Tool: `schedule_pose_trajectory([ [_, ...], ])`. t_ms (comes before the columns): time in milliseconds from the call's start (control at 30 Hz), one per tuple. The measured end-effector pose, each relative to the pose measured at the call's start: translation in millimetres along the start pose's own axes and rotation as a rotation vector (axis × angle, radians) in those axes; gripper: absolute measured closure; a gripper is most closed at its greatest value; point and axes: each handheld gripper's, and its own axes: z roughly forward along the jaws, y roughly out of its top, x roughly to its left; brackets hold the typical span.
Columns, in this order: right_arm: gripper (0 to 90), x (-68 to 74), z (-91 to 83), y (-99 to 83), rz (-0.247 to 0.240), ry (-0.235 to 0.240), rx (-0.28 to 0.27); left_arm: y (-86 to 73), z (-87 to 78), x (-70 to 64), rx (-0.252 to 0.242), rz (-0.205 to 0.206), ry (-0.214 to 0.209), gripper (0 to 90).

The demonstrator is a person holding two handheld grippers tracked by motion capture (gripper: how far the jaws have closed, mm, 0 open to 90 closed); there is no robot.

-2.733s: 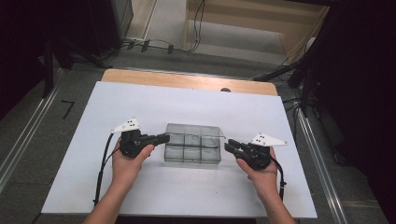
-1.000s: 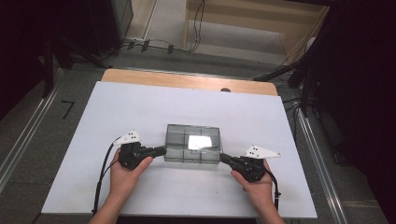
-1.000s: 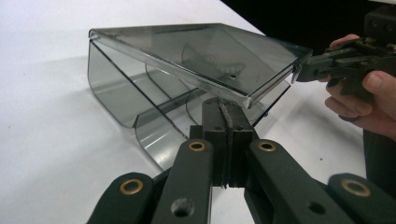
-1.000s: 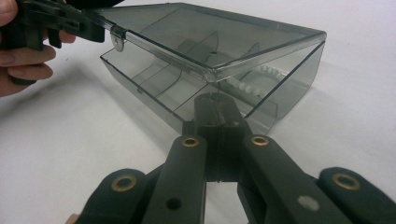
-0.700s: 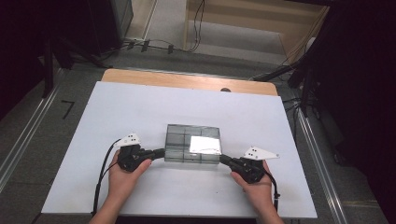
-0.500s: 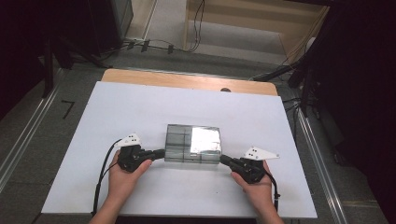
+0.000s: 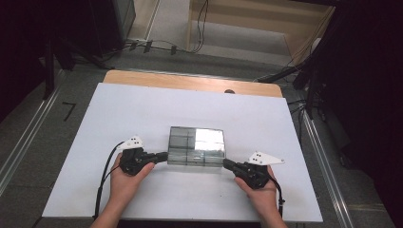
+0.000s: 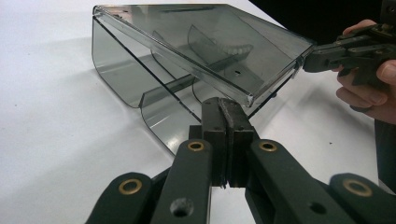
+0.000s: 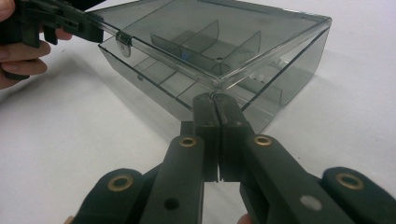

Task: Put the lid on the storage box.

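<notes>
Lid [image 8: 205, 42] half up on the box [image 7: 197, 146]

Both grippers [image 8: 226, 105] [image 9: 216, 100] are pinched together under its corners; I'd call it light, stiff, slippery plastic.

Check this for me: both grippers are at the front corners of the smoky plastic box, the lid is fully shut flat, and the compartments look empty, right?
Not quite. The lid is not shut flat: the left gripper view shows it raised off the box at the front, a gap under its edge. The left gripper and right gripper are at the front corners, and the compartments look empty.

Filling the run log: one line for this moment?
left gripper: shut, under lid corner | right gripper: shut, under lid's other corner | compartment box: on table, lid part-raised
</notes>
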Motion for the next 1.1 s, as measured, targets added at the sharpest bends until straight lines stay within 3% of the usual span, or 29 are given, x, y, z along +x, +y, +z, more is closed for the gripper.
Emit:
schedule_pose_trajectory([
  [233, 86.2, 0.0, -1.6, 0.4, 0.001, -0.008, -0.005, -1.0, -3.3, -3.7, 0.016, 0.024, 0.003, 89.4],
  [500, 85.9, 1.7, -12.0, -1.3, 0.016, -0.007, -0.019, -3.1, -11.8, -8.3, -0.001, 0.039, -0.016, 89.4],
  [767, 82.8, 0.4, -23.1, -1.3, 0.017, -0.029, -0.044, -2.2, -29.9, -11.1, -0.065, 0.051, -0.019, 87.7],
  [833, 80.7, 0.3, -25.1, -0.3, 0.015, -0.035, -0.051, -3.0, -34.5, -11.8, -0.081, 0.057, -0.003, 84.7],
  [933, 72.9, 0.3, -28.5, 2.3, 0.017, -0.034, -0.056, -4.1, -40.6, -14.3, -0.115, 0.077, 0.037, 70.5],
  [1100, 54.5, 2.8, -35.3, 5.8, 0.012, -0.032, -0.052, -2.7, -47.9, -15.2, -0.161, 0.09, 0.044, 50.1],
])
